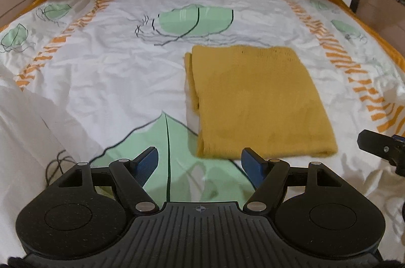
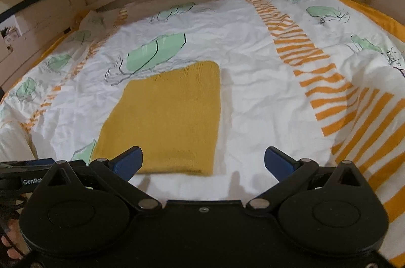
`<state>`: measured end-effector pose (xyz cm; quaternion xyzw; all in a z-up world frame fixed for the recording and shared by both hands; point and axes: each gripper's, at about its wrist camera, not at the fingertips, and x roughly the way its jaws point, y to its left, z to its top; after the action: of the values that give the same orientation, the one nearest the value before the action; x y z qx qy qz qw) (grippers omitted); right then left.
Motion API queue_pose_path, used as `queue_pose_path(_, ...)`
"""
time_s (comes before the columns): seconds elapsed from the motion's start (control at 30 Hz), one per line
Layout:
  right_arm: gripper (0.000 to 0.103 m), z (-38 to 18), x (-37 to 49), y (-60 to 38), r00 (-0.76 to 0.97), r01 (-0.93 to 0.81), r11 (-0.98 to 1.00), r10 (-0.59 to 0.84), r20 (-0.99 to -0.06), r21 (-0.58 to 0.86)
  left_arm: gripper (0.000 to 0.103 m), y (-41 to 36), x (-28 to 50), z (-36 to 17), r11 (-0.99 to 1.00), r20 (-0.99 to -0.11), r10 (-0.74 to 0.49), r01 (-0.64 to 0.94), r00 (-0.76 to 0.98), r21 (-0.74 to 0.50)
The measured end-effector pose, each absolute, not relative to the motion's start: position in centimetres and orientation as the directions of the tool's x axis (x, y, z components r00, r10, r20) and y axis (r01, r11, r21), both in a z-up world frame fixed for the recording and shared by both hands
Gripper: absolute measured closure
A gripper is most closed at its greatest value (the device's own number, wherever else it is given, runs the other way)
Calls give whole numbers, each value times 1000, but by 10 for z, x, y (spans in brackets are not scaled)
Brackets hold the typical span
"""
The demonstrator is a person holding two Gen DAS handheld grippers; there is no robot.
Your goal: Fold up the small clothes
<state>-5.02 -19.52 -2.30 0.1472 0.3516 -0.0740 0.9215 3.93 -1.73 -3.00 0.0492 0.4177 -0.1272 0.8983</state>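
We have both tools held back at the near edge of the bed (image 1: pixel 106 80), and that looks deliberate: the mustard knit garment (image 1: pixel 258 101) lies flat on the bedspread (image 2: pixel 253 80) with nothing touching it, so we judge the fold is either done or waiting for one more pass. The left gripper (image 1: pixel 200 164) hangs just short of the garment's near left corner, its jaws spread wide and holding nothing. The right gripper (image 2: pixel 202 161) sits over the near edge on the other side, jaws equally wide and empty (the gap spans most of the garment's near right part). One blue pad overlaps the cloth in the right wrist view, though we cannot tell whether it touches.

The garment itself reads as a tidy rectangle, longer than wide, lying in the middle of the bed between the two orange striped bands. Its left side shows stacked layers, a second edge peeking out beside the top one, which suggests it has been doubled over. The far edge has a faint line of small knit holes. The surface is smooth, with soft corners.
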Motion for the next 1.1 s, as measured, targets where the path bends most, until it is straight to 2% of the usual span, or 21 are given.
queue_pose_path(0.2, 1, -29, -47, -184, 712, 218, 964, -50, -701, 153, 32, -17, 34, -37, 963, -778, -171, 270, 604, -2)
queue_pose_path(1.1, 1, -34, -40, -181, 679, 206, 968, -34, -733, 146, 32, -4, 39, -39, 973, -800, -159, 229, 579, -27)
